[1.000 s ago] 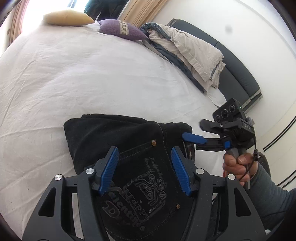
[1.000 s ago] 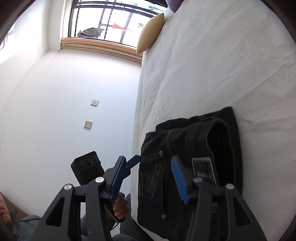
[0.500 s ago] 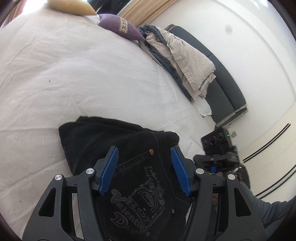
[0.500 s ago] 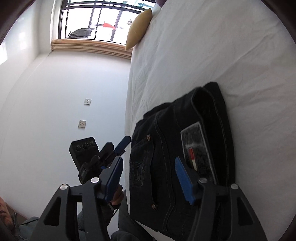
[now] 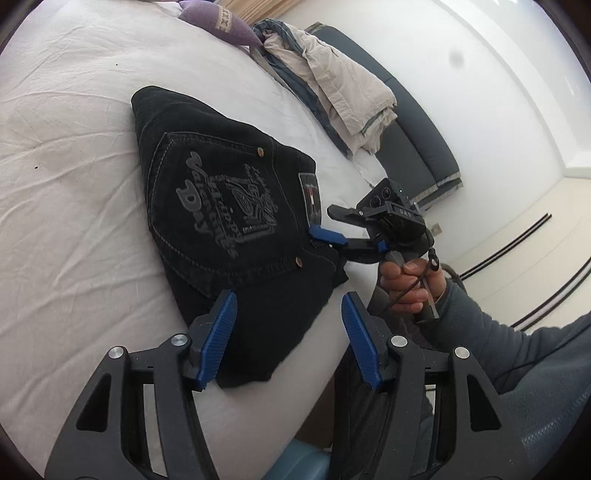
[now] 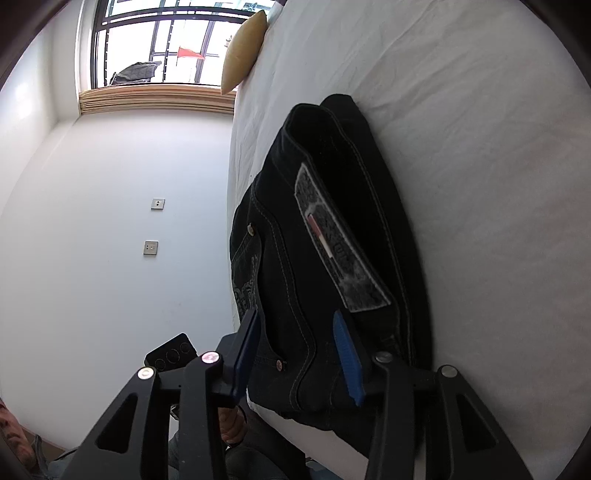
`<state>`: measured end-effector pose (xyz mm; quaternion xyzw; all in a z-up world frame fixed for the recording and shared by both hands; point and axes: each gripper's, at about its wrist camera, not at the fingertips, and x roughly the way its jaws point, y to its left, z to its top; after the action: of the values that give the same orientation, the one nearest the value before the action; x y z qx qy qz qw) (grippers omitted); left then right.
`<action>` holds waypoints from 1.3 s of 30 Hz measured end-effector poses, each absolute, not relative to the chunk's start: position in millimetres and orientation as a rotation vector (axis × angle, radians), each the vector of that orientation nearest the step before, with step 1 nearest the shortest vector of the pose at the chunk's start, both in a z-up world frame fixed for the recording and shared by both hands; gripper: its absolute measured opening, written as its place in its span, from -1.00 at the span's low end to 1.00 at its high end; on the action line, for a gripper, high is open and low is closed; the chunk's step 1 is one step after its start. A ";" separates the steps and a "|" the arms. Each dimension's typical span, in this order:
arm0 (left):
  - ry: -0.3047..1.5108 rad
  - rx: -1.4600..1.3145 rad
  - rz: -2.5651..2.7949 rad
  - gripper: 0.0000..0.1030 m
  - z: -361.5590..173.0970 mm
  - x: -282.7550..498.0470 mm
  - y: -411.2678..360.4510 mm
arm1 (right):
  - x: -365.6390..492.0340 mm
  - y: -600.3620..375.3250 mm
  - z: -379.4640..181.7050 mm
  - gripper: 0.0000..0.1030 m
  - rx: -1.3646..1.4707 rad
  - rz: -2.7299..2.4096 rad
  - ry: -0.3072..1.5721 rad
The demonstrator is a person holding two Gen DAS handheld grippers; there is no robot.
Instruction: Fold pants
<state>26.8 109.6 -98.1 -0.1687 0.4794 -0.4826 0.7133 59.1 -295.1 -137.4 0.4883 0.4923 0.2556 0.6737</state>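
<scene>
Black folded pants [image 5: 221, 206] with a grey printed back pocket lie on the white bed [image 5: 74, 258]. My left gripper [image 5: 290, 332] hovers open over the near corner of the pants; cloth shows between its blue pads, untouched. My right gripper [image 5: 332, 240], held by a hand [image 5: 410, 280], reaches in from the right at the waistband end. In the right wrist view the right gripper [image 6: 297, 352] straddles that thick folded edge of the pants [image 6: 332, 206]. Its jaws are closing with the cloth between them, and I see no firm pinch.
A purple pillow [image 5: 221, 22] and a heap of beige and grey clothes [image 5: 332, 74] lie at the bed's far side, by a dark bench [image 5: 417, 140]. A yellow pillow [image 6: 243, 55] sits below the window [image 6: 147, 44]. The bed's edge runs beside a white wall [image 6: 110, 221].
My left gripper has drawn back off the pants toward their near corner, and they now lie further ahead. My right gripper has moved onto the waistband edge and its jaws have narrowed.
</scene>
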 end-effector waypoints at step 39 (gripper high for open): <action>1.213 -0.286 -0.679 -0.54 -109.1 100.5 67.1 | 101.0 -289.9 -101.6 -0.54 0.575 0.306 1.184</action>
<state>100.5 67.1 -109.1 -0.1314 0.5570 -0.3117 0.7585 101.0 -289.9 -101.6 0.2661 0.5478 0.1418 0.7804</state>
